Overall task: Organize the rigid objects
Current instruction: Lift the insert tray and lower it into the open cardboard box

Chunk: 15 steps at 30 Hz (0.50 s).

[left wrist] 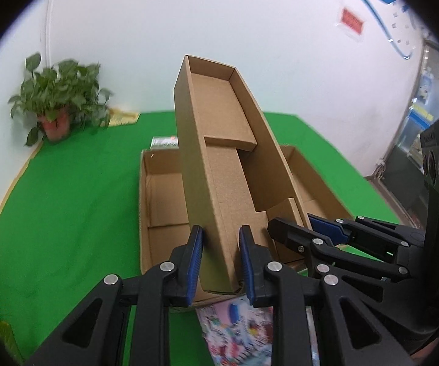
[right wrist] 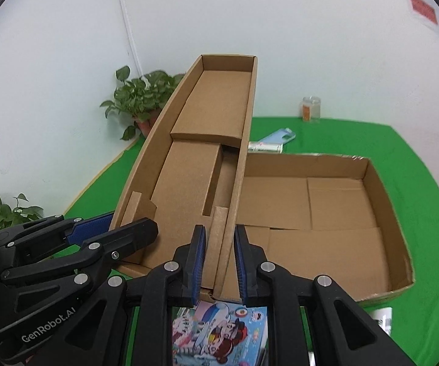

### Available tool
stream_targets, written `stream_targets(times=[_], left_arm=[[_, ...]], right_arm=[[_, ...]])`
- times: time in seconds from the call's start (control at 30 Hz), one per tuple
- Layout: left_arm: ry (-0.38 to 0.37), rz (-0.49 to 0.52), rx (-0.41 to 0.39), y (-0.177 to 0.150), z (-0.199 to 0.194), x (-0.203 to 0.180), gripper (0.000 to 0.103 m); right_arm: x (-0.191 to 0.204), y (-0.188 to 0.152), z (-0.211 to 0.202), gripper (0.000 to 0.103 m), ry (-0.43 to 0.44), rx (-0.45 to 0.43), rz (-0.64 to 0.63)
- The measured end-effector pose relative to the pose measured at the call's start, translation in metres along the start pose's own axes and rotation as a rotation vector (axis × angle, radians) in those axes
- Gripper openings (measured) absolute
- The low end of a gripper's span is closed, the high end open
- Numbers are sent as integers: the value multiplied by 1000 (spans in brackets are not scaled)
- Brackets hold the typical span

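A long narrow cardboard box with inner flaps is held tilted up above a wide shallow cardboard tray. My left gripper is shut on the narrow box's left side wall at its near end. My right gripper is shut on the narrow box's right side wall; it also shows in the left wrist view. The narrow box rises over the tray in the right wrist view. A colourful cartoon-printed box lies on the green cloth under both grippers, also in the left wrist view.
A potted plant stands at the table's far left corner. A glass jar, a pale blue phone case and a silver tube lie behind the tray. A second plant sits at the left edge. A white wall backs the table.
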<state>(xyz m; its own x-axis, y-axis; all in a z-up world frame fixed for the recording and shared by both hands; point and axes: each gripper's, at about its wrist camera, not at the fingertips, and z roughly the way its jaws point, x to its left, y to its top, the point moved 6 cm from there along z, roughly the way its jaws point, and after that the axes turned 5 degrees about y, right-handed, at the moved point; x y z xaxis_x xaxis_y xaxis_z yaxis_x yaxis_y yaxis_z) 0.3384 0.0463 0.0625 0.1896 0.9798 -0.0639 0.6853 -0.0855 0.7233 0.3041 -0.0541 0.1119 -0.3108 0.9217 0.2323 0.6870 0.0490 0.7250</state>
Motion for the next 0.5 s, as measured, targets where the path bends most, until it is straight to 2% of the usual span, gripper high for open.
stream_targets(times=[0.27,0.5], left_arm=[[66,-66,176,-28,79,40,23],[108,-94,256,-53,106,60,21]], right_arm=[[-13,-15,120,17,85,228,37],[-18,-56,193,17,130,356,98]])
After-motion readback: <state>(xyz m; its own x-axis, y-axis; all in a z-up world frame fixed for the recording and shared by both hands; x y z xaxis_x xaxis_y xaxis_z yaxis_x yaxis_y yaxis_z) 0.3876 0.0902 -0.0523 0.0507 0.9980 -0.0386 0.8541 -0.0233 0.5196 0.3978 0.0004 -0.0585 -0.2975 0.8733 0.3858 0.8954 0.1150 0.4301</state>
